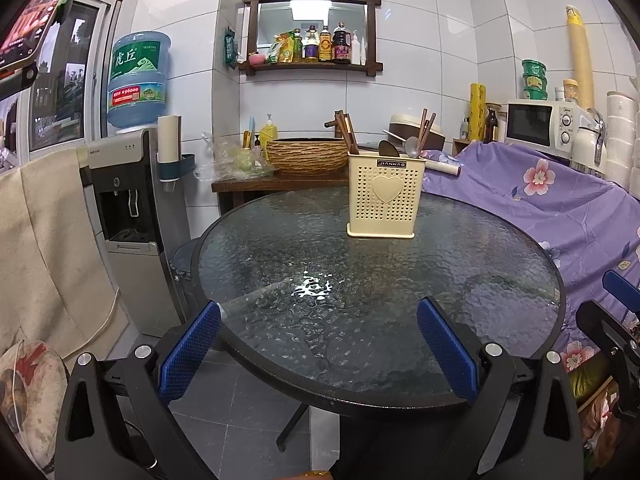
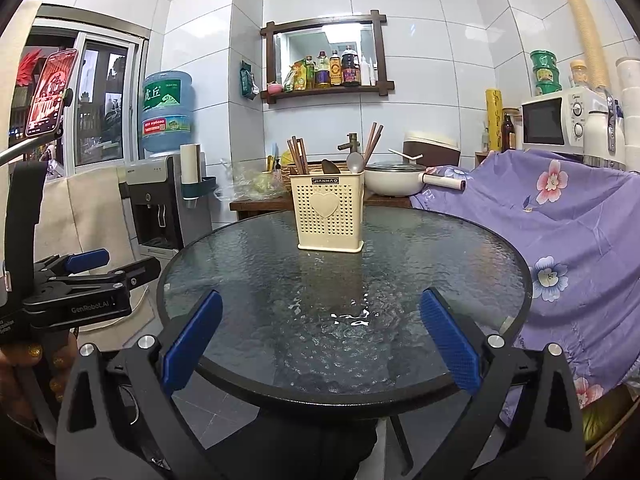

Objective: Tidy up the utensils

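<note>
Both grippers, left point(image 1: 319, 308) and right point(image 2: 321, 300), gape wide, empty, before one cream holder point(image 2: 330, 216) containing two spoons point(image 2: 354, 162).

A cream utensil holder point(image 1: 384, 196) stands upright near the far edge of the round glass table point(image 1: 280, 320), holding chopsticks point(image 1: 347, 133) and spoons point(image 1: 412, 146). The left gripper point(image 1: 318, 320) hangs over the near edge, jaws wide apart and empty.

The left gripper point(image 1: 320, 328) and the right gripper point(image 2: 322, 320) are both wide open, holding nothing, side by side and pointing forward.
</note>
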